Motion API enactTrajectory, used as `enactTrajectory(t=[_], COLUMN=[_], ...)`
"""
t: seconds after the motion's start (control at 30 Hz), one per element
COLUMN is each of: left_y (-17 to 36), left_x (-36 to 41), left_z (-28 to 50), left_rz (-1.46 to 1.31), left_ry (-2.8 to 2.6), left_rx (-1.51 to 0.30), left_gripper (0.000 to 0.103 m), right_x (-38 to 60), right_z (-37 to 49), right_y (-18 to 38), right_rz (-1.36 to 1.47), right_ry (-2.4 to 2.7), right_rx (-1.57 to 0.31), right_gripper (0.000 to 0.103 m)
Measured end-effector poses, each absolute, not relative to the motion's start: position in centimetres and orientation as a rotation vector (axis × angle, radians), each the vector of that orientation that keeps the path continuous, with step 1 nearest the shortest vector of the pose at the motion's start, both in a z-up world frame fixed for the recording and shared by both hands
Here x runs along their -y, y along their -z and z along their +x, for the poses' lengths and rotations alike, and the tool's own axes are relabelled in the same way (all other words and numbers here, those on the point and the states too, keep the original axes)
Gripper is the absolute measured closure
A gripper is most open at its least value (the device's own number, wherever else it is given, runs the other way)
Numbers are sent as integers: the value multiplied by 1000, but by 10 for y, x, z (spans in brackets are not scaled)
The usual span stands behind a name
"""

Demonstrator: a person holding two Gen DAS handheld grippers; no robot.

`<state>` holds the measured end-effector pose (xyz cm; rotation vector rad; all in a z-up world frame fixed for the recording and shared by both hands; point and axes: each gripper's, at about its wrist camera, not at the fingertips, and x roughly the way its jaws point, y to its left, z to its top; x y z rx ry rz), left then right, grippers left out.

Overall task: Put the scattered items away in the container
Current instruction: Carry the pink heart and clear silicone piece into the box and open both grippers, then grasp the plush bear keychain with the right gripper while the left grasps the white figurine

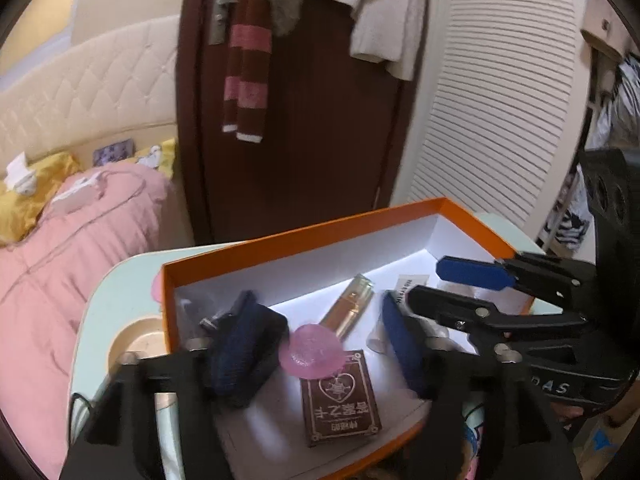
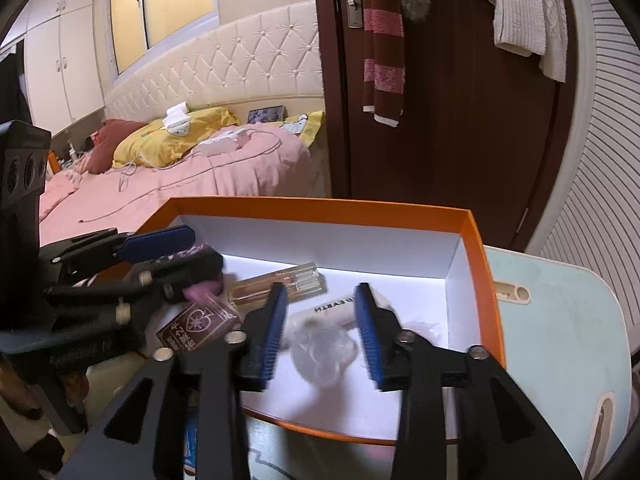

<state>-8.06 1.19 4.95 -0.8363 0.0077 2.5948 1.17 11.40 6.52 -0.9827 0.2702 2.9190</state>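
An orange box (image 1: pixel 280 236) (image 2: pixel 320 204) with a white inside stands on a pale green table. In it lie a gold tube (image 1: pixel 348 304) (image 2: pixel 276 286), a brown card pack (image 1: pixel 340 396) (image 2: pixel 200 320), a pink translucent piece (image 1: pixel 314 354), a white tube (image 2: pixel 336 308) and a clear crumpled plastic item (image 2: pixel 320 348). My left gripper (image 1: pixel 320 344) (image 2: pixel 188 256) is open inside the box. The pink piece lies between its blue pads, apart from both. My right gripper (image 2: pixel 322 332) (image 1: pixel 440 284) is open over the clear plastic item, its pads not touching it.
The pale green table (image 1: pixel 120 280) (image 2: pixel 560 320) has a round recess (image 1: pixel 136 340) left of the box. A bed with a pink cover (image 2: pixel 220 184) lies beyond, then a brown door (image 1: pixel 312 140) hung with clothes and a white slatted door (image 1: pixel 500 120).
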Motion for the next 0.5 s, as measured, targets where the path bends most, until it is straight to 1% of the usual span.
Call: enactTrajectory(t=[0.1, 0.13, 0.17, 0.23, 0.27, 0.33, 0.5], left_y=[-53, -56, -59, -68, -72, -79, -88], left_x=[-8, -7, -6, -3, -2, 1, 13], left_z=[-78, -76, -74, -67, -64, -61, -49], left_rz=[-810, -800, -779, -712, -685, -661, -659], left_ry=[-2581, -2589, -2607, -2620, -2619, -2621, -2640], left_rx=[65, 81, 88, 105, 115, 135, 183], left_gripper=[22, 14, 9, 7, 6, 6, 5], right_x=[-115, -116, -117, -118, -119, -119, -122], right_z=[12, 13, 16, 23, 26, 34, 50], right_y=[-66, -67, -69, -73, -76, -81, -92], right_rz=[-974, -959, -942, -902, -880, -840, -774], right_ry=[-2915, -2924, -2930, -2930, -2937, -2947, -2953], right_rx=[-278, -296, -312, -338, -344, -355, -384], right_gripper=[59, 59, 59, 55, 51, 39, 37])
